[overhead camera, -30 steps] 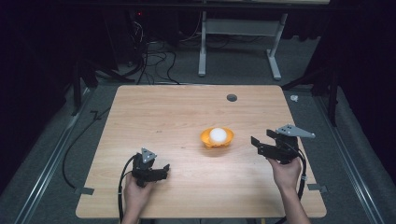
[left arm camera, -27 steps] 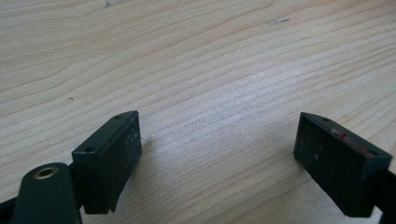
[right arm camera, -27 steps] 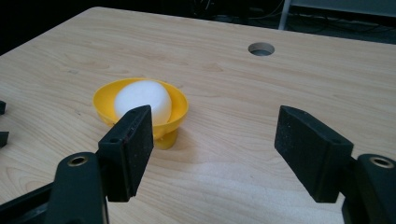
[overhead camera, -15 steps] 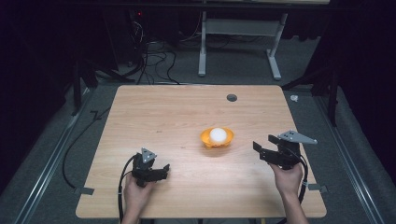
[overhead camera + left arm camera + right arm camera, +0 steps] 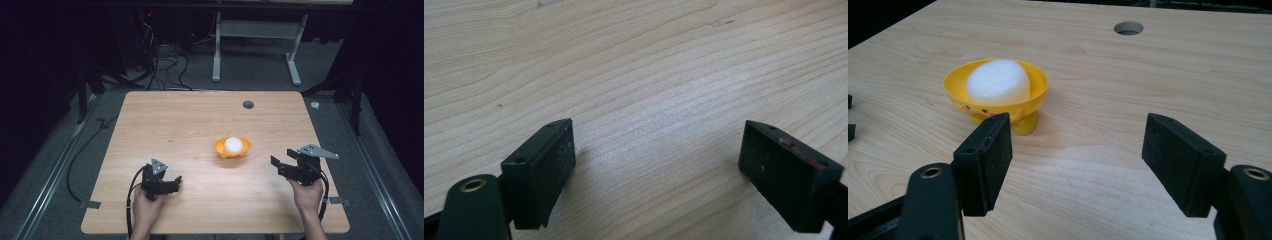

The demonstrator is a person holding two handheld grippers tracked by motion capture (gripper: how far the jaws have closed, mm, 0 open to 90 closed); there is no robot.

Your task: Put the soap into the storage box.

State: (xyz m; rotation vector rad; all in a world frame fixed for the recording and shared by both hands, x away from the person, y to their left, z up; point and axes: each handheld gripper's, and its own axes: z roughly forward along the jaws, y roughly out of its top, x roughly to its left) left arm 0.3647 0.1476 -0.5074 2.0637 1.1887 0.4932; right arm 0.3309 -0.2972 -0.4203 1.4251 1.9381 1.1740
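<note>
A small yellow bowl stands on the wooden table, right of its middle, with a white rounded lump in it. My right gripper is held just right of the bowl and points left at it. In the right gripper view its jaws stand apart with nothing between them, and the bowl with the white lump sits a short way beyond the left jaw. My left gripper rests near the front left of the table, open over bare wood.
A round hole is cut in the table's far right part, also seen ahead in the right gripper view. Behind the table stand a white desk frame and loose cables on the dark floor.
My right gripper has drawn back a little from the bowl, toward the table's near right edge. The left gripper, the bowl and the lump have not moved.
</note>
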